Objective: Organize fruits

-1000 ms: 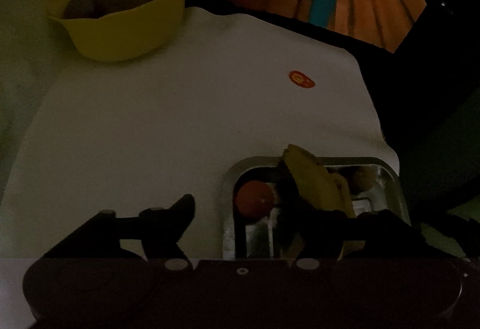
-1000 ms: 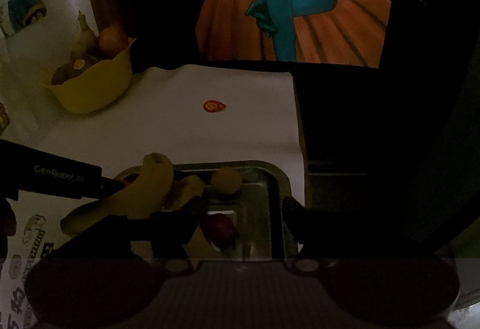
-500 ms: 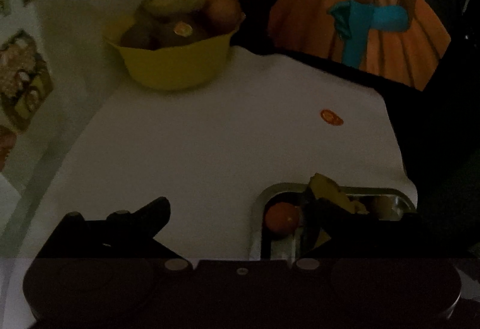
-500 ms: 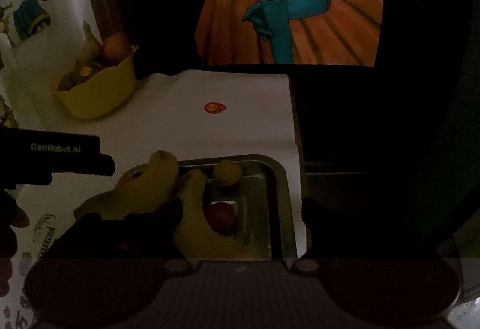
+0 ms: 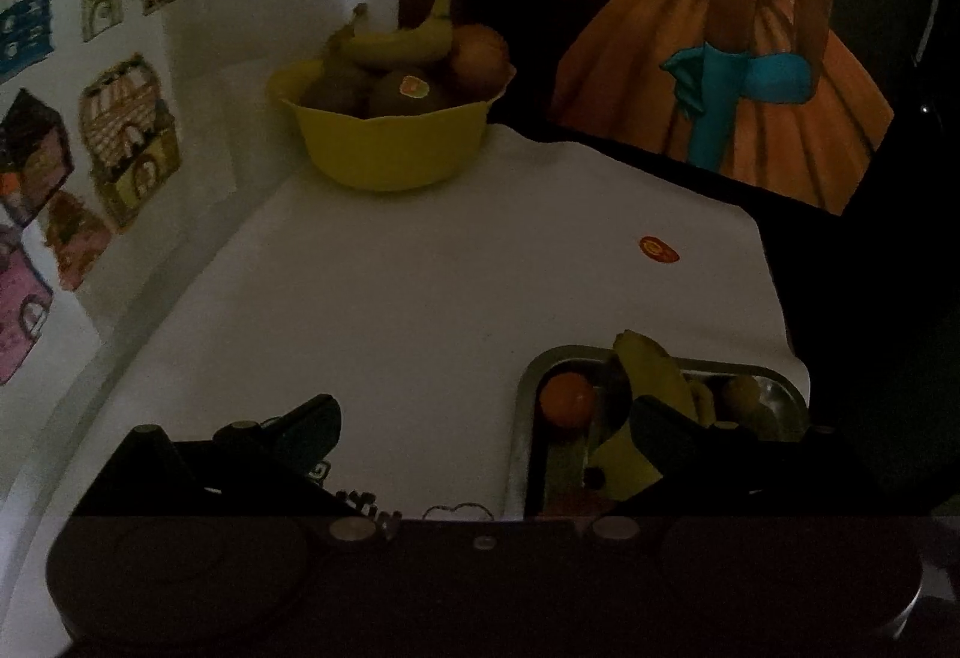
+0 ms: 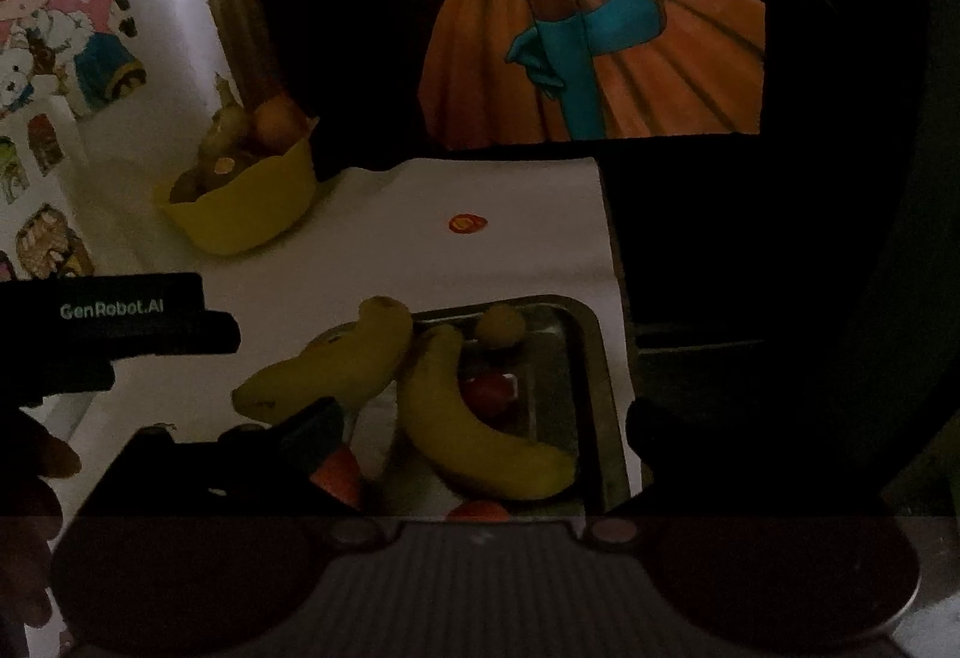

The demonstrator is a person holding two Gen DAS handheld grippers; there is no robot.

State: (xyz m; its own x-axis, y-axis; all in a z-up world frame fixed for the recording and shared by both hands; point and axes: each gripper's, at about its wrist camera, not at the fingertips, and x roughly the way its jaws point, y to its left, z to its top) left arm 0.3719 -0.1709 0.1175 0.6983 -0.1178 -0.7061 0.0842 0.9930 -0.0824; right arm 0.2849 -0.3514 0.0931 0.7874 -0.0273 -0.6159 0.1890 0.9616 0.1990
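Right wrist view: our right claw (image 6: 483,421) is spreading, empty, both bananas (image 6: 474,424) released in the tray (image 6: 591,358); left claw (image 5: 483,418) gapes wide, retreating.

Two bananas (image 6: 474,436) in one metal tray (image 6: 591,358), a third banana (image 5: 399,42) in one yellow bowl (image 5: 390,147).

"GenRobot.AI" was printed in pale letters on the black left gripper (image 6: 129,316); fruit sticker in the yellow bowl (image 5: 390,147) and round sticker (image 5: 658,248) on the white cloth (image 5: 420,298) were unreadable
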